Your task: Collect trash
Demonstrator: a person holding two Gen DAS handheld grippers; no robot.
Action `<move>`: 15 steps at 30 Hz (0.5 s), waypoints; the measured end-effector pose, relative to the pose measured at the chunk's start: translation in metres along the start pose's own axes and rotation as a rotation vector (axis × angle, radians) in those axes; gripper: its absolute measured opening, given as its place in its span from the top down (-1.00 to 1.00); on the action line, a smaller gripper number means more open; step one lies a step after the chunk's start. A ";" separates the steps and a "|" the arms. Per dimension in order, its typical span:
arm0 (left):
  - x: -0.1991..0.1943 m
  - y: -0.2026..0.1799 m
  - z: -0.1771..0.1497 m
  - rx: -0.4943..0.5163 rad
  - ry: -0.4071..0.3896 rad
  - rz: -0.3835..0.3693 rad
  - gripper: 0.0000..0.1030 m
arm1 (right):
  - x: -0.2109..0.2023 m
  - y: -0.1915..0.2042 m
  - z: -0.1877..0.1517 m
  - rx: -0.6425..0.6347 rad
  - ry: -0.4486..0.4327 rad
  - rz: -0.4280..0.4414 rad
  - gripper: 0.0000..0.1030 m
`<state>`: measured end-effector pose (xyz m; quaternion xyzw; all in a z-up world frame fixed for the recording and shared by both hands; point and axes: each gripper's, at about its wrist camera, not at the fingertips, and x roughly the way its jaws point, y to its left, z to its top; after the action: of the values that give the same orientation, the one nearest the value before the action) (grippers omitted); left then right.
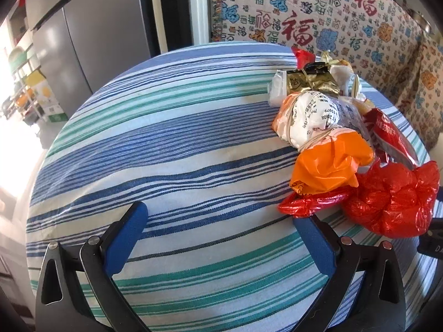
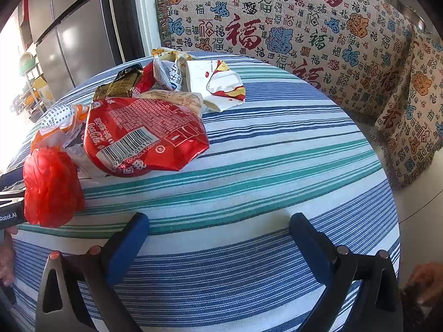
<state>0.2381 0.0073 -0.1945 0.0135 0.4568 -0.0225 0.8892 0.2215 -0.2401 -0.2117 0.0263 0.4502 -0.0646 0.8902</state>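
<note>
A pile of trash lies on a round table with a striped cloth (image 1: 166, 144). In the left wrist view it holds a red plastic bag (image 1: 387, 199), an orange bag (image 1: 329, 163), a white printed wrapper ball (image 1: 307, 116) and a gold-black wrapper (image 1: 313, 80), all to the right of my left gripper (image 1: 221, 221), which is open and empty above the cloth. In the right wrist view the red bag (image 2: 49, 185), a red Coca-Cola wrapper (image 2: 144, 135) and a white carton piece (image 2: 218, 83) lie up and left of my right gripper (image 2: 218, 224), which is open and empty.
A sofa with a patterned throw (image 2: 318, 27) stands behind and right of the table. A grey fridge (image 1: 91, 36) stands at the back left, with a shelf rack (image 1: 30, 94) beside it. The other gripper's body (image 2: 8, 210) shows at the left edge.
</note>
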 end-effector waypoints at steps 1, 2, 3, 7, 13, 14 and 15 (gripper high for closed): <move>0.001 0.000 0.001 -0.003 0.000 0.003 -0.99 | 0.000 0.000 0.001 0.000 0.000 0.000 -1.00; 0.001 0.000 0.000 -0.004 0.000 0.003 -0.99 | 0.000 0.000 0.001 0.000 0.000 0.000 -1.00; 0.001 0.000 0.000 -0.005 0.000 0.003 -0.99 | 0.000 0.000 0.000 0.000 0.000 0.000 -1.00; 0.000 0.000 0.000 -0.005 -0.001 0.002 -0.99 | 0.000 0.000 0.001 0.000 0.000 0.000 -1.00; 0.000 0.000 0.000 -0.006 0.000 0.002 -0.99 | 0.000 0.000 0.001 0.000 0.001 0.000 -1.00; 0.000 0.000 0.000 -0.006 0.000 0.002 -0.99 | 0.000 0.001 0.001 -0.001 0.001 -0.001 -1.00; 0.000 0.000 0.000 -0.006 0.000 0.001 -0.99 | 0.000 0.000 0.000 0.000 0.001 -0.001 -1.00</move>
<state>0.2379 0.0073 -0.1947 0.0110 0.4567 -0.0203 0.8893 0.2218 -0.2398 -0.2113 0.0261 0.4505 -0.0648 0.8900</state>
